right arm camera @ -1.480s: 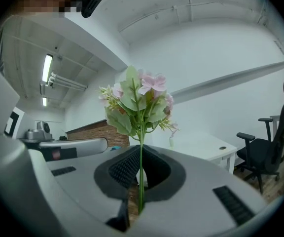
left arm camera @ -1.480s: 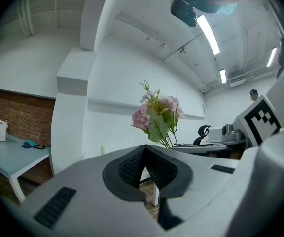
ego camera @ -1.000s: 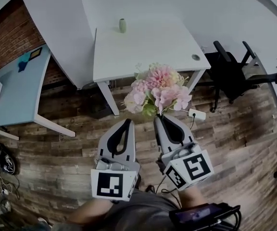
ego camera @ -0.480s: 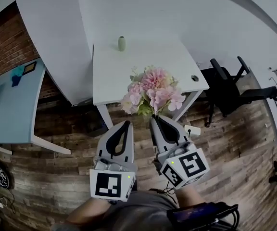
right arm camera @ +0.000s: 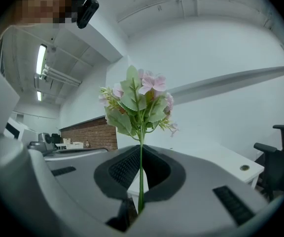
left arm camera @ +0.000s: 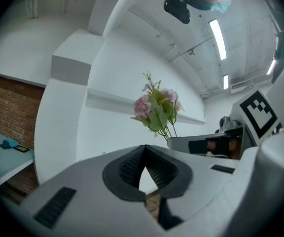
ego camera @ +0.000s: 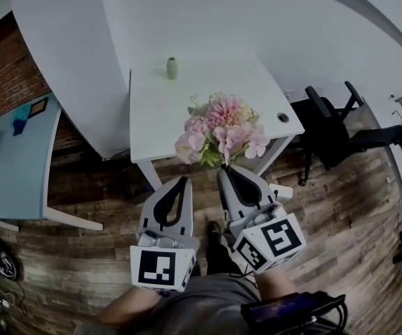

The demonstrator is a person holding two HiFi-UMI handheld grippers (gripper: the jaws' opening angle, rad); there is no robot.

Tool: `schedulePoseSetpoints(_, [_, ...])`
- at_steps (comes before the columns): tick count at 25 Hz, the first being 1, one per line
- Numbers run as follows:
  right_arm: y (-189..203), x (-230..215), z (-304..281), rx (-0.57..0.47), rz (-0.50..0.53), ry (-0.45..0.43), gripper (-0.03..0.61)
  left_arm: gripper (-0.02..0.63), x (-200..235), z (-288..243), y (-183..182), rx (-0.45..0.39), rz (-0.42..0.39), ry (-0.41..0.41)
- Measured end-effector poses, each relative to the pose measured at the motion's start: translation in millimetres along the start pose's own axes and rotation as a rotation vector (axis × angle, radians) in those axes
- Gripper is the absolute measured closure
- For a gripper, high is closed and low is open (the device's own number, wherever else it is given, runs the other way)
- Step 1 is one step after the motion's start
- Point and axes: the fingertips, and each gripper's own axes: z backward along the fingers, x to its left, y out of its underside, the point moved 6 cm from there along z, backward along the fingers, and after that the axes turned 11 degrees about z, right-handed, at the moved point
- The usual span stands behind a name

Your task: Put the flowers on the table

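A bunch of pink flowers point(ego camera: 222, 131) with green leaves stands upright out of my right gripper point(ego camera: 224, 170), which is shut on the thin green stem point(right arm camera: 141, 177). The blooms point(right arm camera: 139, 102) hang over the near edge of the white table point(ego camera: 208, 93). A small green vase point(ego camera: 172, 68) stands at the table's far left. My left gripper point(ego camera: 181, 180) is beside the right one, over the wooden floor, shut with nothing in it. From the left gripper view the flowers point(left arm camera: 157, 110) show up and to the right of my left gripper point(left arm camera: 144, 149).
A black office chair point(ego camera: 333, 128) stands right of the table. A light blue table point(ego camera: 12, 152) sits at the left, before a brick wall point(ego camera: 5, 54). A white power strip point(ego camera: 281, 190) lies on the floor by the table leg. White walls rise behind the table.
Both grippers and the flowers have come nearer to the white table; the blooms now reach over its near edge. The grip on the stem is unchanged.
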Motion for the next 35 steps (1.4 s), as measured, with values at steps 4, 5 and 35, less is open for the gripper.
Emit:
schedulePoseSetpoints(4, [6.7,-32.4,-30.4,0.014,-0.017,-0.004,0.565,0.606,9.5,-46.0,1.2,0.029,0.0,-0.013])
schedulePoseSetpoints(5, [7.6,-43.4,-39.8,0.021,-0.024,-0.004,0.565,0.606,11.2,-60.9,0.1,0.04,-0.002,-0.016])
schedulePoseSetpoints(35, [22.7,-179.7,-138.7,-0.058,-0.07,-0.115,0.566,0.606,8.7,-215.6,-3.3,0.018,-0.13,-0.11])
